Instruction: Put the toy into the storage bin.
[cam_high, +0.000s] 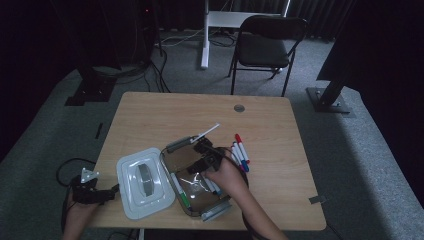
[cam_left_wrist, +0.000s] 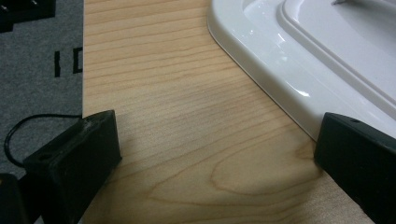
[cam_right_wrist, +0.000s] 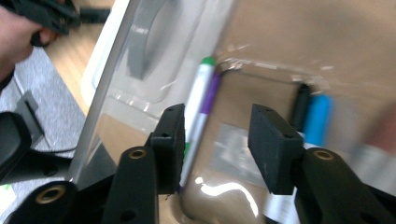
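A clear plastic container (cam_high: 164, 159) lies mid-table with several markers in it. In the right gripper view I look down on a green-capped marker (cam_right_wrist: 198, 88), a purple one (cam_right_wrist: 211, 93), a black one (cam_right_wrist: 301, 105) and a blue one (cam_right_wrist: 317, 119) on its floor. My right gripper (cam_high: 199, 157) (cam_right_wrist: 217, 116) hangs over the container, open, nothing between its pads. The container's white lid (cam_high: 131, 195) (cam_left_wrist: 289, 60) lies flat to its left. My left gripper (cam_high: 114, 192) (cam_left_wrist: 217, 135) rests at the table's left front edge, open wide over bare wood beside the lid's corner.
A few red- and blue-capped markers (cam_high: 241, 150) lie on the table right of the container. A white marker (cam_high: 207, 132) lies just behind it. A black chair (cam_high: 267, 47) stands beyond the table. Bare wood stretches across the far half of the table (cam_high: 200, 107).
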